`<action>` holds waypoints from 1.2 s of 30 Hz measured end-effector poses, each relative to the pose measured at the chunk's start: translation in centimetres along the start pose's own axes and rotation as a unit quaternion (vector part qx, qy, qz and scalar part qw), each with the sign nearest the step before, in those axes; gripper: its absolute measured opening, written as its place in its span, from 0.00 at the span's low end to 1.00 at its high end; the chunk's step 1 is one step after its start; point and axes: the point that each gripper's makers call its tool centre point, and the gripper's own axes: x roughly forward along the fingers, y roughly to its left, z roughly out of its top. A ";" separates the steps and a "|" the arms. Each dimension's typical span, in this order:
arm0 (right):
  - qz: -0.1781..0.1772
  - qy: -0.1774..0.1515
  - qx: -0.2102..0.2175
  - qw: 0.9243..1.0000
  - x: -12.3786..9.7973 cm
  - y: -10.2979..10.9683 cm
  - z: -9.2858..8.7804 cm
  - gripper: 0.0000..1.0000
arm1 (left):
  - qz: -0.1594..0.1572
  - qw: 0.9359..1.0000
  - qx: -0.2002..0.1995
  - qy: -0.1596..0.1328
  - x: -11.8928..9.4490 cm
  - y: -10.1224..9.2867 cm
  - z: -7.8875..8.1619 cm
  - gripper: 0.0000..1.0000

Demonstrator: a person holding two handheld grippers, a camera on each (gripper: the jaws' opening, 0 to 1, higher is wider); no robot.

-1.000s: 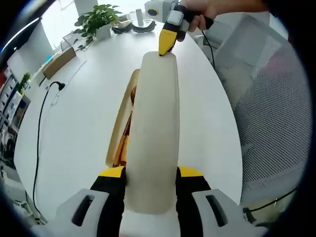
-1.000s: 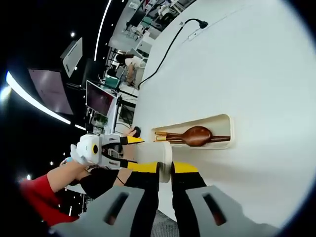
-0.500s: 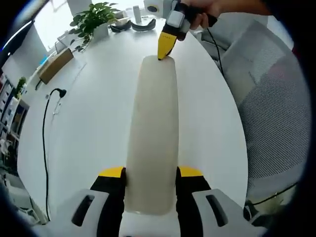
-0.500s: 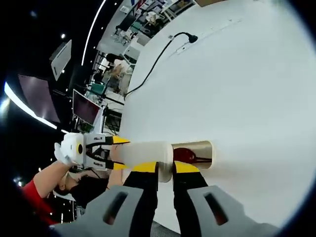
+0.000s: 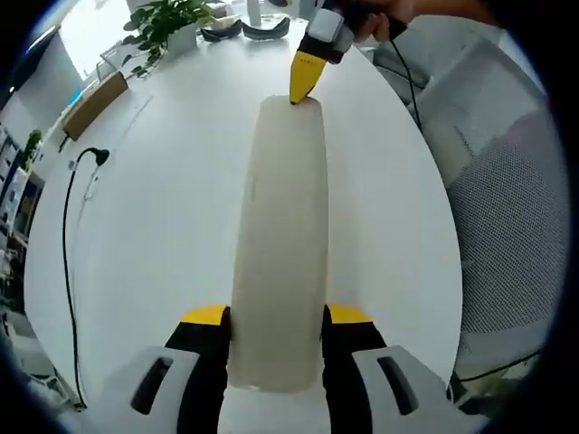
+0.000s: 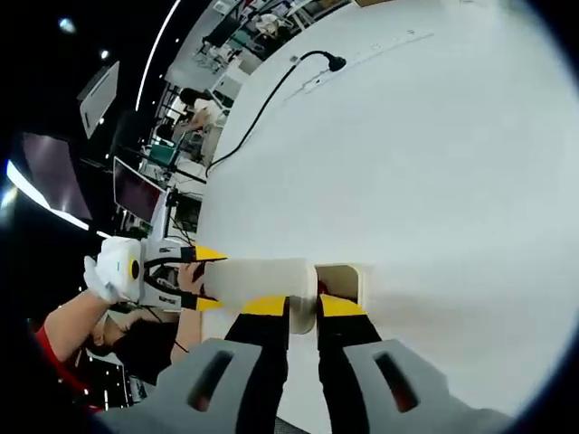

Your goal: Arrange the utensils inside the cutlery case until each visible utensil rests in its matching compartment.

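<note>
A long cream lid (image 5: pixel 280 244) of the cutlery case lies lengthwise over the white table (image 5: pixel 163 235). My left gripper (image 5: pixel 277 316) is shut on its near end, a jaw on each long side. My right gripper (image 5: pixel 303 81) pinches the far end. In the right gripper view, my right gripper (image 6: pixel 303 307) is shut on the lid's (image 6: pixel 258 280) edge, and the left gripper (image 6: pixel 206 278) holds the other end. Just past the lid, a short end of the case base (image 6: pixel 348 278) sticks out. The utensils are hidden under the lid.
A black cable with a plug (image 5: pixel 68 226) runs along the table's left side and shows again as the cable (image 6: pixel 271 90). A potted plant (image 5: pixel 167 27) and a cardboard box (image 5: pixel 90 104) sit at the far edge. A grey mesh chair (image 5: pixel 507 208) stands to the right.
The lid has moved over the case base. The brown spoon and chopsticks that lay open in the base a second ago are now covered, and just the base's end shows.
</note>
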 end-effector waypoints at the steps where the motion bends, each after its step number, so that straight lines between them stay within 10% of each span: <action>1: 0.002 -0.002 -0.003 1.000 0.2 -0.2 0.1 0.09 | 0.008 1.000 0.017 0.009 0.2 0.2 -0.2 0.41; 25: -0.040 -0.054 -0.064 0.996 0.4 -2.9 1.8 0.04 | 0.017 0.999 0.018 0.022 1.9 0.0 -0.4 0.41; 36: -0.010 -0.102 0.079 0.992 0.4 -4.4 1.5 0.17 | 0.025 0.998 0.042 0.025 2.0 0.2 -0.4 0.41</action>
